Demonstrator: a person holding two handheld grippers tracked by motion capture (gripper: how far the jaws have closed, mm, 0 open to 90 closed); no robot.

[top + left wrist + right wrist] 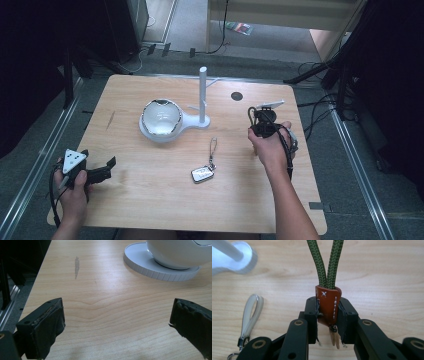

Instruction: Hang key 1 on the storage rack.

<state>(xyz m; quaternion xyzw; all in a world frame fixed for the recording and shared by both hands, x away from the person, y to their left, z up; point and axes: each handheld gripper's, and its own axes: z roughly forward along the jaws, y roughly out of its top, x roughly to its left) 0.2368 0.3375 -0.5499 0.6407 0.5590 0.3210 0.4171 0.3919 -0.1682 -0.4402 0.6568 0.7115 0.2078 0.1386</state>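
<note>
While the right gripper [328, 315] hangs over the right part of the wooden table [150, 200], its two black jaws are clamped on a brown leather tab [328, 302] with white stitching. The tab sits squarely between the pads, upright, its top edge poking just above the jaw tips and a frayed end showing below them. Two strands of an olive green cord [325, 262] rise out of the tab's top and run away from the claw, spreading slightly as they go. In the high view the same gripper [263, 122] is held in the person's right hand [272, 147], near the table's right edge, but the tab and cord are too small there to make out.

Lying flat on the wood, left of that hand and well apart from it, is a silver key fob [202, 173] with a thin metal loop strap [214, 147] stretching away from the person. In the right gripper view the strap [249, 315] lies just to the left of the jaws, not touching them.

Farther back stands a white stand [202, 97] with an upright post, its round base carrying a glossy white bowl [161, 117].

At the near left corner the left gripper [102, 170] rests low over the table, its jaws spread wide with only bare wood between them; the stand's round base [160, 267] lies well ahead of them.
</note>
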